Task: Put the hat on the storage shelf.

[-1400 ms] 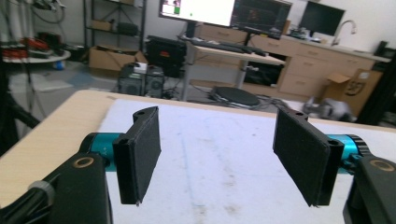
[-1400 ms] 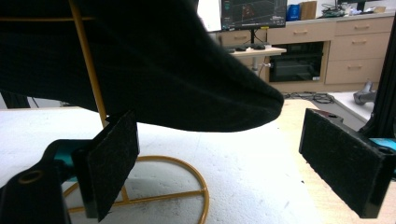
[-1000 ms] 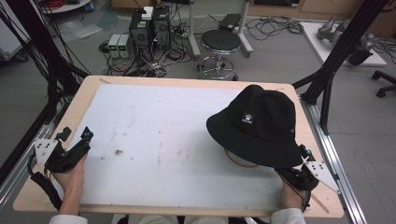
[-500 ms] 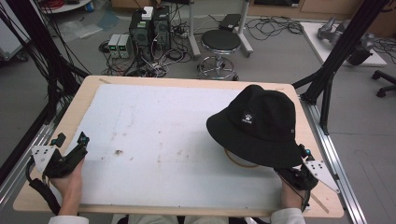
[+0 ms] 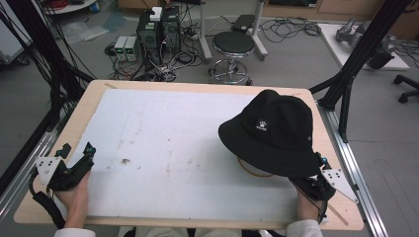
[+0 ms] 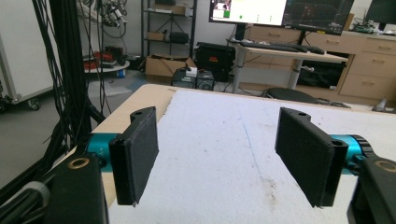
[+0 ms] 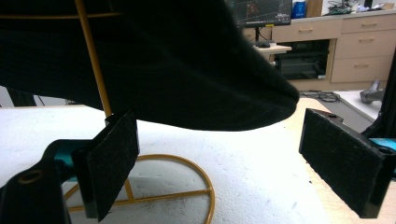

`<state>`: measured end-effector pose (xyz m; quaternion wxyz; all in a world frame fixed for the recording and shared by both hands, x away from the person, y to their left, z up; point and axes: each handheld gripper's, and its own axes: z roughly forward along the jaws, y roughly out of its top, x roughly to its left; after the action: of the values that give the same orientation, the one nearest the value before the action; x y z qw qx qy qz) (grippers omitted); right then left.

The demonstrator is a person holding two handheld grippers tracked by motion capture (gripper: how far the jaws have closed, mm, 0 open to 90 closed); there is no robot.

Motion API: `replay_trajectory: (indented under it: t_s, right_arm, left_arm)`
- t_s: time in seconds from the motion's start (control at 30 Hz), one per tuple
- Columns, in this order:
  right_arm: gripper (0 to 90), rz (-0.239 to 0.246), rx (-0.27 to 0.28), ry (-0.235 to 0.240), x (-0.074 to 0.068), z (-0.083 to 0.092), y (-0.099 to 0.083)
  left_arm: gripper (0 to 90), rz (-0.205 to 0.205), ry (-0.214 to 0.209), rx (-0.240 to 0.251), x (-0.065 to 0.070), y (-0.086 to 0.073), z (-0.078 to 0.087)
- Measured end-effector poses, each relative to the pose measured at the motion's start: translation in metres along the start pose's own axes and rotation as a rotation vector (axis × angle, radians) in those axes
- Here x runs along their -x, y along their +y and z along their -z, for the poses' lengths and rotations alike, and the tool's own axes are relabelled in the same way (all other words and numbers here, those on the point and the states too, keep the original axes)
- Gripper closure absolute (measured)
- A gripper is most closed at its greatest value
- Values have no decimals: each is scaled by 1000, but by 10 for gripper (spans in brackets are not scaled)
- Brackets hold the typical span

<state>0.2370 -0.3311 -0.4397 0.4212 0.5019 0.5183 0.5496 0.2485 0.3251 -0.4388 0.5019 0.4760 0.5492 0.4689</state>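
- Your black bucket hat (image 5: 271, 132) looks like soft, matt cloth, with a small white patch on its front.
- It sits on a stand (image 7: 161, 186) of thin yellow-gold wire, probably painted metal, with a slight sheen.
- The white sheet (image 5: 178, 148) covering the table is rough and grainy like foam, with scuffs and brown stains.
- The table (image 5: 84, 103) edge around it shows pale, smooth wood.
- On your left gripper (image 6: 224, 158) the pads (image 6: 140, 156) look coarse, matt black, backed by glossy teal metal.
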Motion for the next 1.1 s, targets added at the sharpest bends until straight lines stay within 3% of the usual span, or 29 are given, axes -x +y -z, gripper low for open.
replay_trajectory:
  t_s: [0.23,0.6,1.1]
  right_arm:
    - [114,-5,-4,-2,1,-1,-1]
    - [114,-1,-5,-1,0,-1,-1]
    - [114,-6,-10,3,0,-1,-1]
  left_arm:
    - [306,25,20,-3,-6,-1,0]
    - [309,81,17,-3,-10,-1,1]
    - [309,91,7,-17,-9,-2,0]
